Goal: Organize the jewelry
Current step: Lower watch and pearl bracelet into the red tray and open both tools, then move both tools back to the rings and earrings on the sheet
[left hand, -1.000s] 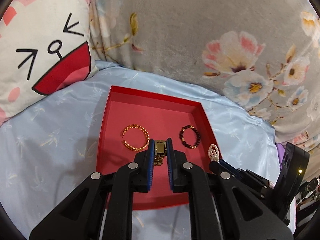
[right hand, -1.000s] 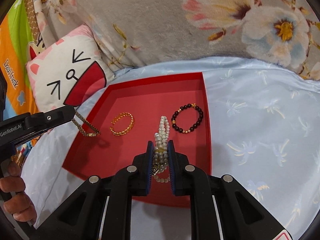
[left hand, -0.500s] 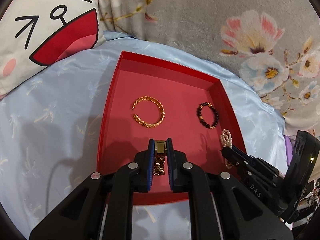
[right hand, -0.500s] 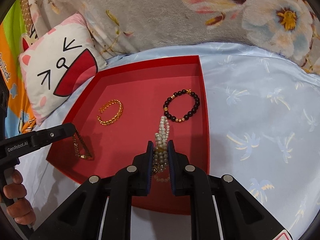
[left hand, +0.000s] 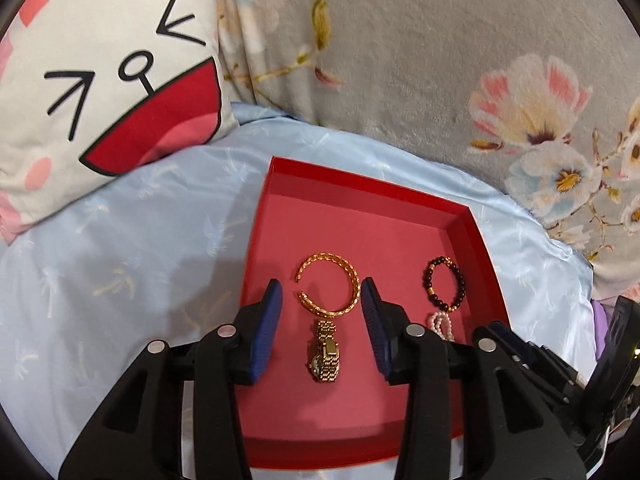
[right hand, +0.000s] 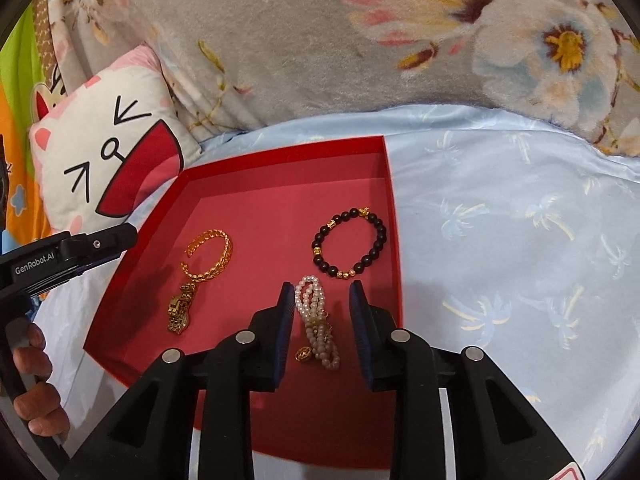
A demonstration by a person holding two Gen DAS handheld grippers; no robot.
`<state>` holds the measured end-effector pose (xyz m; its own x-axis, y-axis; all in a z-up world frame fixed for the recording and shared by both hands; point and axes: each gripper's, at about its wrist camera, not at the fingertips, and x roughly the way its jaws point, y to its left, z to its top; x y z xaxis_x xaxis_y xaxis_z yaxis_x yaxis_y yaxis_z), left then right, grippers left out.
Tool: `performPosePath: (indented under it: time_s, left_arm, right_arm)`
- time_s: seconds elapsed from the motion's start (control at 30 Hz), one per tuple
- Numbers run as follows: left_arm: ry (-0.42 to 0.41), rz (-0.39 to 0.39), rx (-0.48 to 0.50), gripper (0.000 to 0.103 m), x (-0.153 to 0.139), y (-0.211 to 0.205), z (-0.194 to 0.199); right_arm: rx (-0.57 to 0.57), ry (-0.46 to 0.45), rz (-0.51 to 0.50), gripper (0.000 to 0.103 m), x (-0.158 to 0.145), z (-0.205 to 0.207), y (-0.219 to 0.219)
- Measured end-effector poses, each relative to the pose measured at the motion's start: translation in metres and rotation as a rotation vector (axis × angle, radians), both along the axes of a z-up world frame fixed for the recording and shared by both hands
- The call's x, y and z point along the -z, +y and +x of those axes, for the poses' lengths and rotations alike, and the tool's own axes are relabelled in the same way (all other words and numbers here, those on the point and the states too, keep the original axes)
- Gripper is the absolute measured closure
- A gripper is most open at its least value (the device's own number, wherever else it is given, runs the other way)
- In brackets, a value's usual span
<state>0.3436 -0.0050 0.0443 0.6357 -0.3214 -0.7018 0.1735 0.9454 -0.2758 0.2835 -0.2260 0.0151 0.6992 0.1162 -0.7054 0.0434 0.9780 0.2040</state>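
Left wrist view: the left gripper (left hand: 322, 314) is opening its fingers (left hand: 266, 328); the gold watch (left hand: 326, 354) lies free between them on the floor of the red tray (left hand: 360, 188), just near of the gold bangle (left hand: 326, 285).

Right wrist view: the right gripper (right hand: 320, 330) is also opening, its fingers spread around the pearl bracelet (right hand: 316, 320), which rests near the dark bead bracelet (right hand: 350, 243). Both pieces look placed; next, each gripper should lift clear without snagging.

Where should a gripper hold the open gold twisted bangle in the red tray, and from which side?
Grip the open gold twisted bangle across its closed arc, from above. It lies flat in the red tray, its gap faces left, and the gold watch touches its near edge.
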Motion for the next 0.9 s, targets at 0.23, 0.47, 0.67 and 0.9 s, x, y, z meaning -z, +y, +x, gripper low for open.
performPosePath:
  time_s: [0.23,0.47,0.67,0.9]
  left_arm:
    - [-0.035,0.041,0.015,0.063,-0.004,0.003,-0.039]
    - [-0.062,0.06,0.027,0.058,-0.009,0.006,-0.084]
    - [-0.049,0.061,0.014,0.057,-0.001,0.014,-0.122]
    - [0.019,0.06,-0.001,0.057,0.031,0.026,-0.163]
  right_arm:
    - [0.005,-0.033,0.001,0.075,-0.011,-0.042,-0.002]
    - [0.003,-0.029,0.018,0.075,-0.013,-0.089,0.007]
    - [-0.024,-0.008,0.031,0.074,-0.008,-0.135,0.02]
    - [-0.059,0.025,0.012,0.074,0.004,-0.187,0.041]
